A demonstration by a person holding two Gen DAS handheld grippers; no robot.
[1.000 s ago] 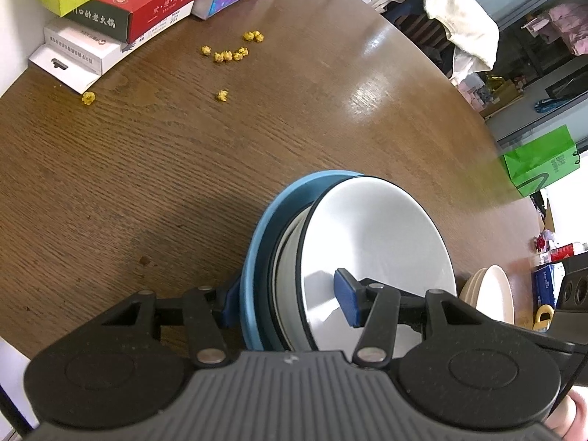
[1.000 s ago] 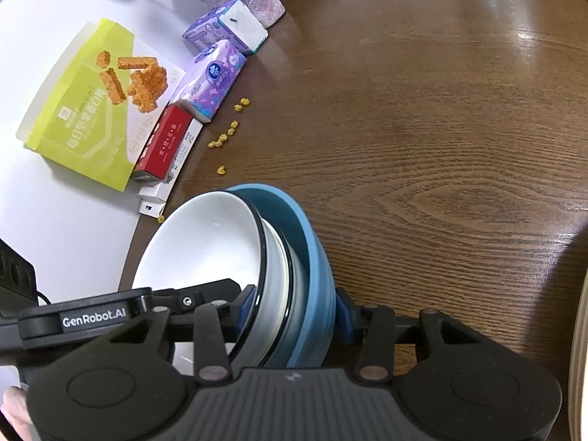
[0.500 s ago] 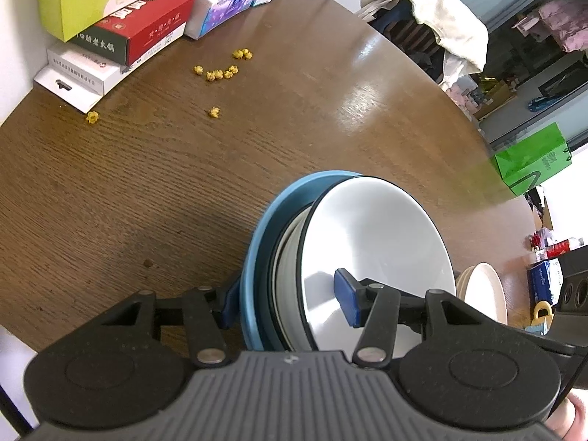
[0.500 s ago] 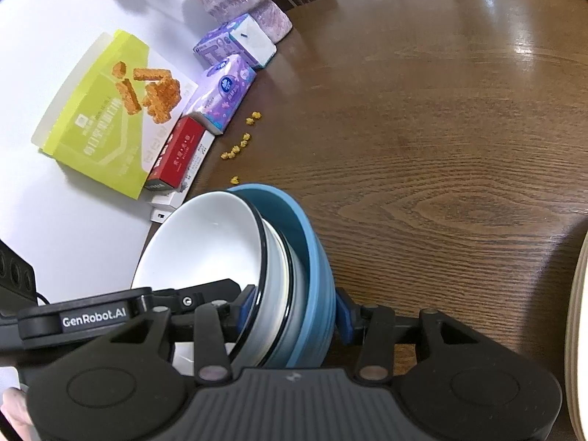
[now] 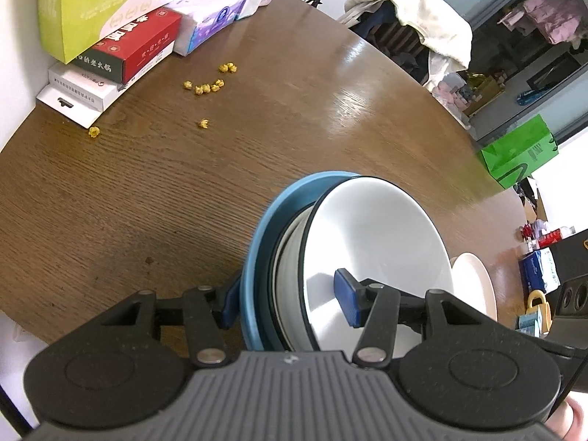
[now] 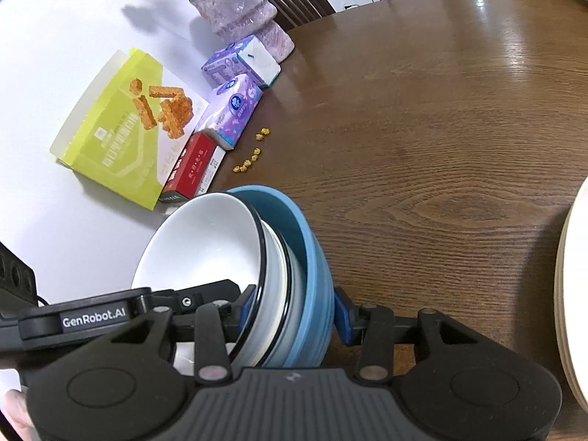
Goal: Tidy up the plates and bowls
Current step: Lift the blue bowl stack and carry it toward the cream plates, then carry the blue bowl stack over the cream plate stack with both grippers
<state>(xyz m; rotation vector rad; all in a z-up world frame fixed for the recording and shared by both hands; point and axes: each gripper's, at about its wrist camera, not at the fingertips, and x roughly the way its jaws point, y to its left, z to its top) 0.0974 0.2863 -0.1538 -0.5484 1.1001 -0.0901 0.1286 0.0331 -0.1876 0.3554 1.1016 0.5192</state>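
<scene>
A nested stack of bowls (image 5: pixel 367 257), white inside blue, is clamped between the jaws of both the left gripper (image 5: pixel 290 305) and the right gripper (image 6: pixel 290 312), low and central in each frame, above the table (image 5: pixel 147 191), plates (image 6: pixel 573 294) at right.

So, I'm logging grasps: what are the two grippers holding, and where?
Both hold the nested bowl stack by its rims: left gripper on one side, right gripper on the other.
</scene>
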